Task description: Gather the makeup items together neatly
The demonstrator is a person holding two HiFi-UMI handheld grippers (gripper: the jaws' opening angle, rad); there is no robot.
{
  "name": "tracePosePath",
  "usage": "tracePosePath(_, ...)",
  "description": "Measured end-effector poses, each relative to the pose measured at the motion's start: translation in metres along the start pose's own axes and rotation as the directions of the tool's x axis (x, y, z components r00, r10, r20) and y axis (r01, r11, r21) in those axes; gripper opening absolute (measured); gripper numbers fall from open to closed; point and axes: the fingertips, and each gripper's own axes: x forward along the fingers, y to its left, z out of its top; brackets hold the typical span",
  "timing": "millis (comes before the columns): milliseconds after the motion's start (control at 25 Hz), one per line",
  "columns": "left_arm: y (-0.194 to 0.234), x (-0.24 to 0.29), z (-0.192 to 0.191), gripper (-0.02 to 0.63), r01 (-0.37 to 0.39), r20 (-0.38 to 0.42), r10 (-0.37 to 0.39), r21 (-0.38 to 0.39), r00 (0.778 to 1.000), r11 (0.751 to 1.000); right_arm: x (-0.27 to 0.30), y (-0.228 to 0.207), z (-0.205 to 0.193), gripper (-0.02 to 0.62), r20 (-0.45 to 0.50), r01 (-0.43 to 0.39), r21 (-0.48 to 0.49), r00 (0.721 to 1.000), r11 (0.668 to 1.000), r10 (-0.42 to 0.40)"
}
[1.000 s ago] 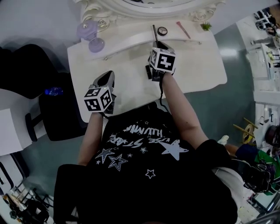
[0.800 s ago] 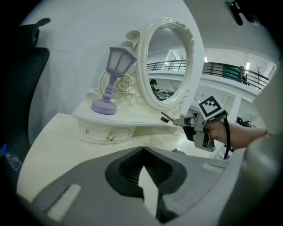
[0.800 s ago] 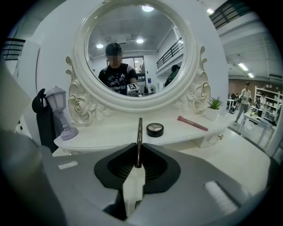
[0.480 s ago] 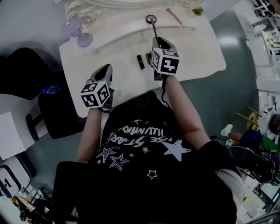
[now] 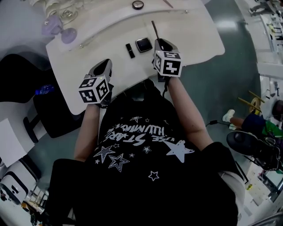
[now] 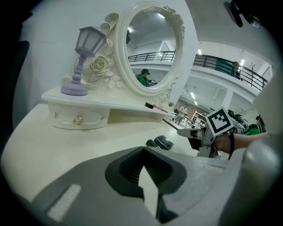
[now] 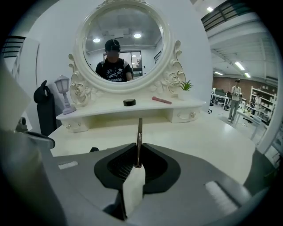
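My right gripper [image 5: 160,43] is shut on a thin brown makeup brush [image 5: 154,29], whose handle sticks out forward over the white vanity table [image 5: 194,31]. In the right gripper view the brush [image 7: 139,140] stands between the jaws of my right gripper [image 7: 137,154]. A black lipstick [image 5: 130,50] and a dark square compact [image 5: 143,44] lie just left of it. My left gripper [image 5: 103,69] hovers over the table's near left part, shut and holding nothing. Seen from my left gripper [image 6: 142,151], the compact [image 6: 164,142] lies ahead.
A raised shelf [image 5: 110,20] at the back carries a round black case [image 5: 138,5], a pink stick [image 7: 161,100] and a purple lamp [image 5: 66,33]. An oval mirror [image 7: 121,42] stands behind it. A black chair [image 5: 53,110] is left of the table.
Both grippers have drawn back from the shelf toward the table's near edge. The right one carried the brush with it, and the lipstick and compact now lie just left of it.
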Motion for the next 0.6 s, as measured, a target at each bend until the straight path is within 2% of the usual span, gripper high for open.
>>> tracePosePath(280, -0.008, 0.01, -0.012, 0.002, 0.026, -0.037, -0.025, 0.008, 0.999, 1.0, 0.002, -0.004, -0.039, 0.069, -0.084, -0.013, -0.033, 0.996, 0.999, 0.01)
tracePosePath(600, -0.01, 0.014, -0.017, 0.002, 0.037, -0.061, -0.036, 0.016, 0.998, 0.999, 0.014, -0.006, -0.054, 0.069, -0.141, -0.009, -0.119, 0.99, 0.993, -0.008)
